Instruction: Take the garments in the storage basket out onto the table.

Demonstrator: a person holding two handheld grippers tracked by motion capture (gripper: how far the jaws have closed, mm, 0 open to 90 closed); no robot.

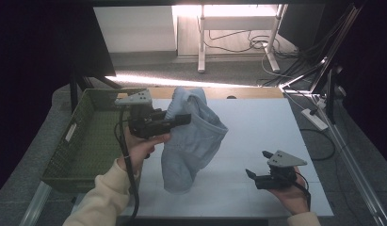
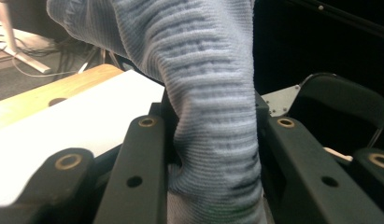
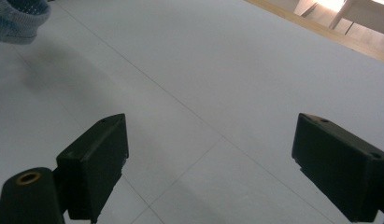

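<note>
A pale blue knitted garment point(image 1: 193, 136) hangs above the white table point(image 1: 257, 127), bunched at its top between the jaws of my left gripper point(image 1: 184, 117), which is shut on it. In the left gripper view the ribbed knit point(image 2: 213, 107) is squeezed between the two black jaws and drapes upward and over them. The garment's lower end reaches down to the tabletop. My right gripper point(image 1: 257, 162) rests low over the table at the near right, open, with nothing between its fingers point(image 3: 94, 163). The garment's hem point(image 3: 17, 18) shows at the top left corner of the right gripper view.
A green woven basket point(image 1: 83, 141) stands at the table's left side, beside my left hand. A wooden strip point(image 1: 238, 92) runs along the table's far edge. Cables and a power strip point(image 1: 313, 117) lie on the floor to the right.
</note>
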